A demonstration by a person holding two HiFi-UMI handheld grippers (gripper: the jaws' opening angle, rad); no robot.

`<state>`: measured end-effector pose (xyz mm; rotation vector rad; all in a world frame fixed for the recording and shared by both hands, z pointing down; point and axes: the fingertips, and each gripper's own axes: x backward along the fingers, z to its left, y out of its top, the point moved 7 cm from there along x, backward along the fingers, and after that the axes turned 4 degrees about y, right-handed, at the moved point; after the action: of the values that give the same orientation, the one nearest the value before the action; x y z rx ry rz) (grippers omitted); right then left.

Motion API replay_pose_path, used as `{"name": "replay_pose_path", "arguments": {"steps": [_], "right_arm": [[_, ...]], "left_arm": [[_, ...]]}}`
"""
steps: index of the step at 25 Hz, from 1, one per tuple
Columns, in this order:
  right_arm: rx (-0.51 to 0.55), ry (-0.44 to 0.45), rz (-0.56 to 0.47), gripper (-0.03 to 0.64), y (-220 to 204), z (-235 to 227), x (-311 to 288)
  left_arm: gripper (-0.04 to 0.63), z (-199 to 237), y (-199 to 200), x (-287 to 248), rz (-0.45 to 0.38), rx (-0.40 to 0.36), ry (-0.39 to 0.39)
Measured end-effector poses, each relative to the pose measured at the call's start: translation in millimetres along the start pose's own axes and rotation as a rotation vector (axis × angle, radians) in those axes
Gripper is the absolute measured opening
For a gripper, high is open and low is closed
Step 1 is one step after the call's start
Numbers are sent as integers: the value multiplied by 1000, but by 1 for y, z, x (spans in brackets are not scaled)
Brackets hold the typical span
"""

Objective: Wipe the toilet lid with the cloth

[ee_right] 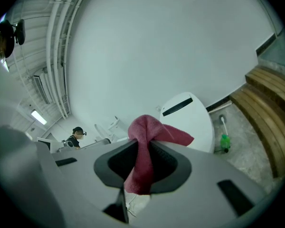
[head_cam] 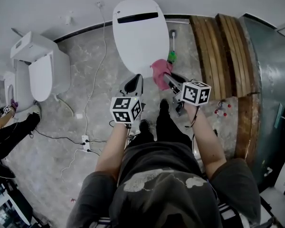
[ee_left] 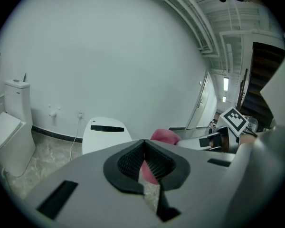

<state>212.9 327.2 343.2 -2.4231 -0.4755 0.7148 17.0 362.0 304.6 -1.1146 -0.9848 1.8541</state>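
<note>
Grey marble floor [head_cam: 109, 75] runs up to a pale wall, and the white lid [head_cam: 140, 37] lies shut on its toilet against that wall. Directly in front of the lid stands the person, with both grippers held out toward its near edge. Left of the lid stands a second toilet [head_cam: 40, 68]. Brown planks [head_cam: 223, 46] lean to the lid's right, and a brush with a green part [head_cam: 172, 56] sits just beside its right edge.

The right gripper [ee_right: 141, 148] is clamped on the pink cloth [ee_right: 149, 137]. The fabric is pinched between the ribbed pads, with a bunch sticking up above them and a tail hanging below. In the head view the cloth [head_cam: 160, 72] sits at the lid's near right corner. The right gripper view shows the lid [ee_right: 190, 120] beyond and lower than the cloth, so I judge the cloth to be in the air, not pressed on the plastic.

The left gripper [ee_left: 143, 148] has its jaws together on nothing. It hangs just in front of the lid's near edge, left of the cloth.

As for progress, the cloth is in hand and brought to the lid. No wet streak or mark shows on the lid, so I cannot tell whether any part has been wiped. Lowering the cloth and sweeping it across the top seems to be what is left.
</note>
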Motion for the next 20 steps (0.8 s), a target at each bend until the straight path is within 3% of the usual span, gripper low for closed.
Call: {"name": "replay_pose_path", "arguments": {"steps": [9, 20], "right_arm": [[67, -21, -3, 67, -26, 50, 18], [78, -40, 18, 67, -44, 67, 17]], "left_arm": [[8, -2, 3, 57, -37, -22, -35], [8, 2, 4, 78, -59, -22, -62]]}}
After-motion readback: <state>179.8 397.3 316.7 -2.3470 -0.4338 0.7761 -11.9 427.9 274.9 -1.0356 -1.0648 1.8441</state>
